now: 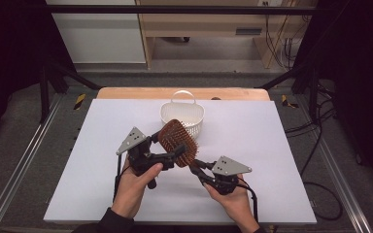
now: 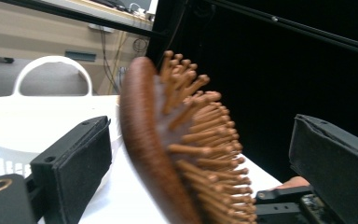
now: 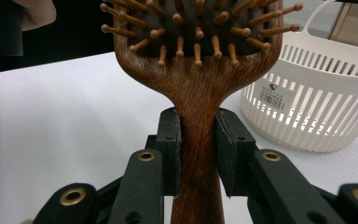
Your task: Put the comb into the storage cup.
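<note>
While my right gripper clamps the brush by its handle and holds it tilted above the table, just in front of the basket, my left gripper sits open around the head, pads not touching.

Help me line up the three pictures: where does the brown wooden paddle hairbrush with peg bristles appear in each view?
High view: the brown wooden paddle hairbrush sits at centre, tilted, just in front of the white slotted plastic basket.
Left gripper view: at centre, seen edge-on, bristles pointing right, between the open jaws.
Right gripper view: at top centre, its handle clamped between the jaws.
Shared landmark: the basket.
</note>
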Demonstrator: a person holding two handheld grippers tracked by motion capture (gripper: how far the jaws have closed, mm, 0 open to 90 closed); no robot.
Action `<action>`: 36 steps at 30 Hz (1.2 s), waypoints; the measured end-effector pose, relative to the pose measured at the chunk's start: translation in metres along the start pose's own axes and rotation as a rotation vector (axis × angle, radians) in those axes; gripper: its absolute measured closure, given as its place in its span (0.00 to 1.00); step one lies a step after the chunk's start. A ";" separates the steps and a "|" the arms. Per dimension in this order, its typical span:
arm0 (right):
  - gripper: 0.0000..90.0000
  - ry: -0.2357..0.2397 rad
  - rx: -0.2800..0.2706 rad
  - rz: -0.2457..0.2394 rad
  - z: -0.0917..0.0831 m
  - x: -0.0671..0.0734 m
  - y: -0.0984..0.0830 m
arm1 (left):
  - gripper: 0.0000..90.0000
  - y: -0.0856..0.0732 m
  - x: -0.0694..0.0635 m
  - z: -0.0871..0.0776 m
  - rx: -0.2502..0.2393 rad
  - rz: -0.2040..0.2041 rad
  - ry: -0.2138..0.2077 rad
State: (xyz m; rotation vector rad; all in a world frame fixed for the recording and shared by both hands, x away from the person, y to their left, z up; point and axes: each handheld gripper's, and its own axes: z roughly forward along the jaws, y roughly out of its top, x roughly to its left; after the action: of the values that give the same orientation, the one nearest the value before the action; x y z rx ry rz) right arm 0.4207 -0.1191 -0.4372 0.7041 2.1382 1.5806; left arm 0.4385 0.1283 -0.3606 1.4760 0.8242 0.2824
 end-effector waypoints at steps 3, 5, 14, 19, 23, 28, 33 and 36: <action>0.81 -0.001 -0.002 0.000 0.000 0.000 0.000 | 0.06 0.001 -0.002 0.001 0.001 0.003 0.003; 0.81 -0.002 -0.006 -0.001 0.000 0.001 0.000 | 0.08 0.003 -0.002 0.002 -0.003 -0.014 -0.005; 0.81 -0.004 -0.010 -0.008 -0.001 0.001 0.001 | 0.20 0.010 -0.003 0.001 0.000 -0.041 0.028; 0.81 -0.014 -0.012 -0.013 -0.001 0.001 0.001 | 0.28 0.012 -0.002 0.003 0.015 -0.051 0.041; 0.81 -0.018 -0.019 -0.008 -0.001 0.001 0.001 | 0.33 0.013 -0.003 0.004 0.019 -0.039 0.051; 0.81 -0.021 -0.025 -0.013 -0.002 0.001 0.001 | 0.39 0.012 -0.002 0.006 0.026 -0.065 0.040; 0.81 -0.020 -0.031 -0.016 -0.002 0.001 0.002 | 0.45 0.013 -0.001 0.005 0.020 -0.071 0.046; 0.81 -0.019 -0.028 -0.015 -0.001 0.001 0.002 | 0.46 0.013 -0.002 0.006 0.023 -0.077 0.052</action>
State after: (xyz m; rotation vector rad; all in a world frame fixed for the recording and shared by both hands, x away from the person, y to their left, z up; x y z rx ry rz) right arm 0.4190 -0.1190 -0.4353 0.6901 2.0989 1.5860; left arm 0.4450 0.1242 -0.3489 1.4602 0.9265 0.2554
